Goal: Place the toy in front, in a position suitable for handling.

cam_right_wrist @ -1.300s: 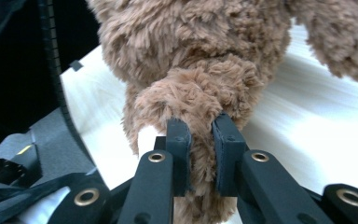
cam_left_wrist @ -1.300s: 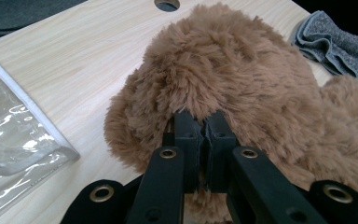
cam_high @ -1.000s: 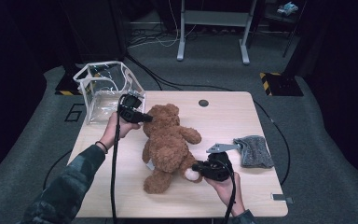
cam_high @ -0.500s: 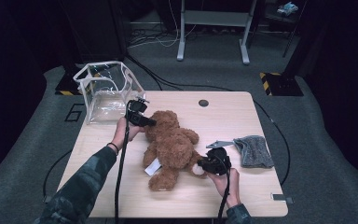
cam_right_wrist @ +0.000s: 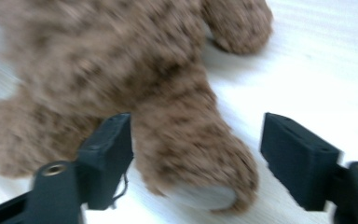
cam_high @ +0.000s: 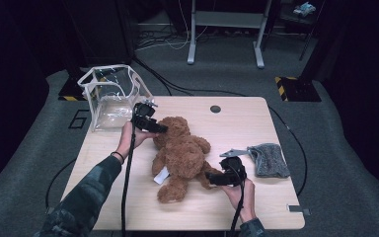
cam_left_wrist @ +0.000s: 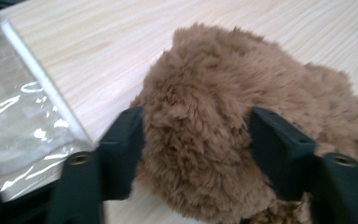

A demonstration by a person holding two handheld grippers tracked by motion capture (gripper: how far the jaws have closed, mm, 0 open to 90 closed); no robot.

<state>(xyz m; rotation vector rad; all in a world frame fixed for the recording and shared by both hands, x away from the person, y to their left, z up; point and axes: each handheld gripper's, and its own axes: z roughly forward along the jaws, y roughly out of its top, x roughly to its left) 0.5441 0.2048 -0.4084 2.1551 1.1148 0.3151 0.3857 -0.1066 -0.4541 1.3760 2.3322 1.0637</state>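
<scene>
Brown plush teddy bear point(cam_high: 181, 157) lies on the light wooden table point(cam_high: 256, 123). Left gripper point(cam_high: 150, 124), jaws just opened, straddles its head, fur brushing both. Right gripper point(cam_high: 216, 177), jaws just opened wide, brackets one leg, far jaw clear. Draw both straight back so nothing snags. Grey cloth point(cam_high: 269, 159) lies right of it.

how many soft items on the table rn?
2. The brown teddy bear lies mid-table between the two grippers; the grey cloth lies near the right edge. Anything in the clear bag at the far-left corner can't be made out.
</scene>
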